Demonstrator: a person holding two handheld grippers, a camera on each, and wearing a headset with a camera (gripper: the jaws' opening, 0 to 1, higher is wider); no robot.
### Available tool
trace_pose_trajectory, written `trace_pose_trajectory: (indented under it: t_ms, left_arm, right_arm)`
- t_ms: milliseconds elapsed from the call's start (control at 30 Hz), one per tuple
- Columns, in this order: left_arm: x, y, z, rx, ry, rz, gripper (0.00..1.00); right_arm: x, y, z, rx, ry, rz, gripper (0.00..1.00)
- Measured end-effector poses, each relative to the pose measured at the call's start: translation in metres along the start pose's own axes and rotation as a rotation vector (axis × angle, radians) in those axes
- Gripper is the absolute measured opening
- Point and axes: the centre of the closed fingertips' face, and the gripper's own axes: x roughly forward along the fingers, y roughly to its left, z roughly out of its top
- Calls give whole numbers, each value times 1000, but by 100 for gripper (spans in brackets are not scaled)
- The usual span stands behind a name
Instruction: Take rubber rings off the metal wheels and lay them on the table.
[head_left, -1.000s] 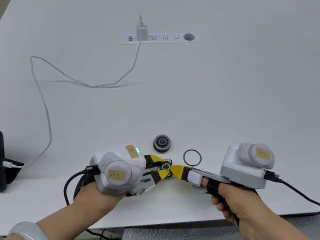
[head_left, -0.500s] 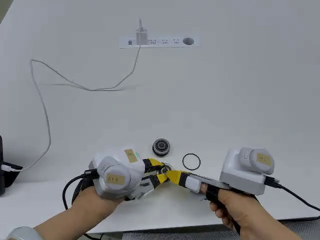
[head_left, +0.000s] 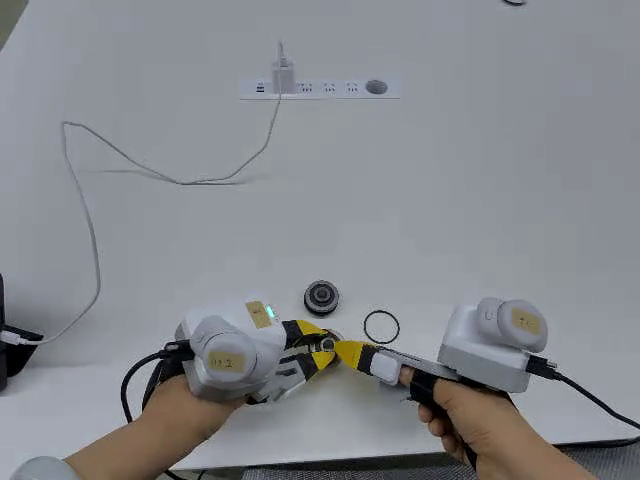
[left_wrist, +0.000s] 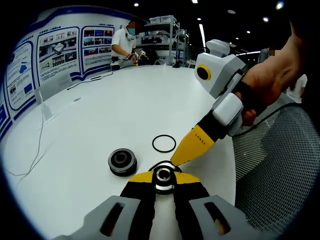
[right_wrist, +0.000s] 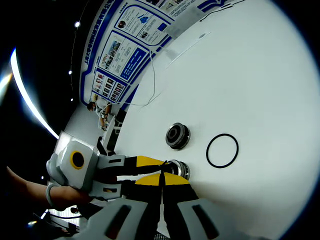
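Observation:
My left gripper (left_wrist: 163, 186) is shut on a small metal wheel (left_wrist: 164, 176), held just above the table's near edge. The right gripper (right_wrist: 162, 177) comes in from the right, jaws shut, its yellow tip (left_wrist: 176, 160) pinching the thin black rubber ring (left_wrist: 161, 164) at the wheel's rim. In the head view the two yellow tips meet at the held wheel (head_left: 327, 344). A second wheel (head_left: 321, 296) with its black ring on sits on the table behind them. One loose rubber ring (head_left: 381, 326) lies flat to its right.
A white power strip (head_left: 320, 88) lies at the table's far side, its white cable (head_left: 95, 230) looping down the left. A black object (head_left: 8, 345) sits at the left edge. People stand in the room beyond the table (left_wrist: 125, 42).
The two grippers have stayed together at the held wheel, drifting only slightly; the head camera shifted a little. The second wheel and loose ring lie as before.

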Motion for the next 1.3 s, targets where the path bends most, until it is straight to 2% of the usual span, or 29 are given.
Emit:
trace_pose_trajectory:
  t_ms: [300,433,567,633,733,800,900,933,1300]
  left_arm:
    - [-6,1,1,-7,-20,5,17]
    - [-8,1,4,-18,-36,2,18]
    - [-11,-3,10,-23,-76,-21,21]
    - [-11,-5,11,-17,-76,-21,23]
    - [-11,-9,12,-6,-85,-30,24]
    - [-12,-11,13,-3,-99,-33,23]
    - [-13,-12,16,1,-115,-29,24]
    - [-14,-12,17,4,-125,-27,24]
    - [-19,0,15,-13,-125,13,30]
  right_arm:
    - [2,-3,0,-2,-1,-10,1]
    - [3,-4,1,-4,-3,-17,2]
    - [3,-7,2,-7,-6,-31,2]
    - [3,-7,2,-4,-9,-29,2]
    - [2,-7,3,-21,-8,-39,2]
    - [2,-8,2,-71,4,-57,2]
    - [1,-6,3,-90,9,-62,2]
    - [1,-6,3,-94,9,-63,2]
    - [-3,-9,7,-100,6,-73,2]
